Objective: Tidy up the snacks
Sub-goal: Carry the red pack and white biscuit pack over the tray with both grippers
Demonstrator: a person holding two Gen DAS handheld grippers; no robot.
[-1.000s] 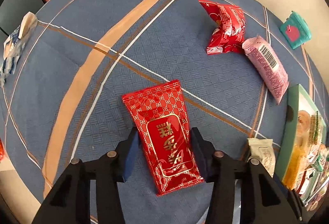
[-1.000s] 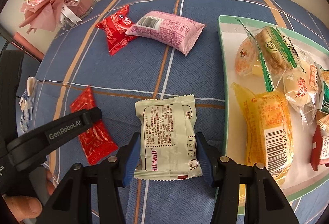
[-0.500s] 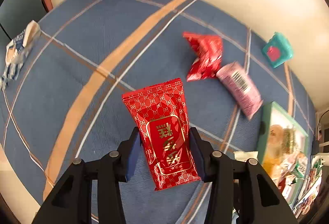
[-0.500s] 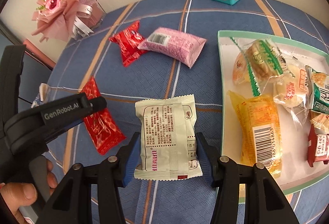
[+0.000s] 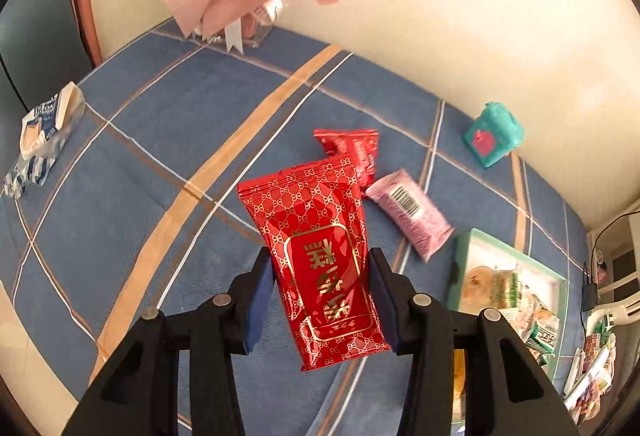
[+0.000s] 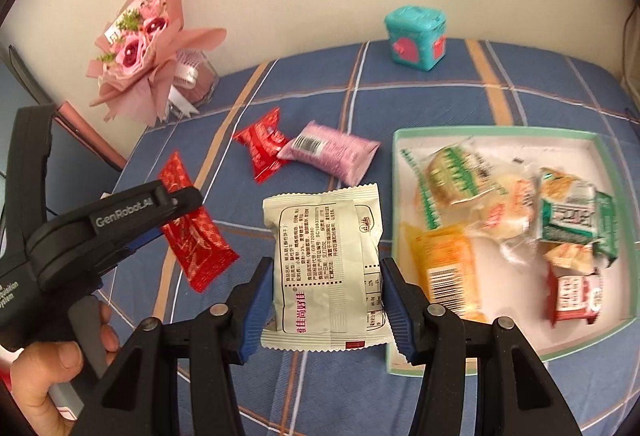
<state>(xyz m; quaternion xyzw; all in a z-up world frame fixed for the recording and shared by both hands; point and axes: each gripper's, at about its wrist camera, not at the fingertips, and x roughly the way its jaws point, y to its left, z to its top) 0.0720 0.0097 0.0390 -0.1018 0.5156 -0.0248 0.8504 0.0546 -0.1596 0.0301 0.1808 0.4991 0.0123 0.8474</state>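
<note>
My left gripper [image 5: 320, 300] is shut on a red packet with gold pattern [image 5: 316, 248] and holds it above the blue checked tablecloth; the same gripper and packet show at the left of the right wrist view [image 6: 192, 232]. My right gripper [image 6: 326, 302] is shut on a cream snack packet [image 6: 324, 268], held in the air just left of the green-rimmed tray [image 6: 404, 368]. The tray holds several wrapped snacks. A small red snack [image 6: 262, 144] and a pink packet [image 6: 332, 152] lie touching on the cloth beyond both grippers.
A pink flower bouquet [image 6: 140, 48] in a clear holder stands at the back left by the wall. A teal toy box [image 6: 416, 38] sits at the back. A blue-white packet [image 5: 44, 124] lies at the table's far left edge.
Both grippers have lifted their packets up off the cloth and tilted back, so the wall, bouquet and whole tray have come into view.
</note>
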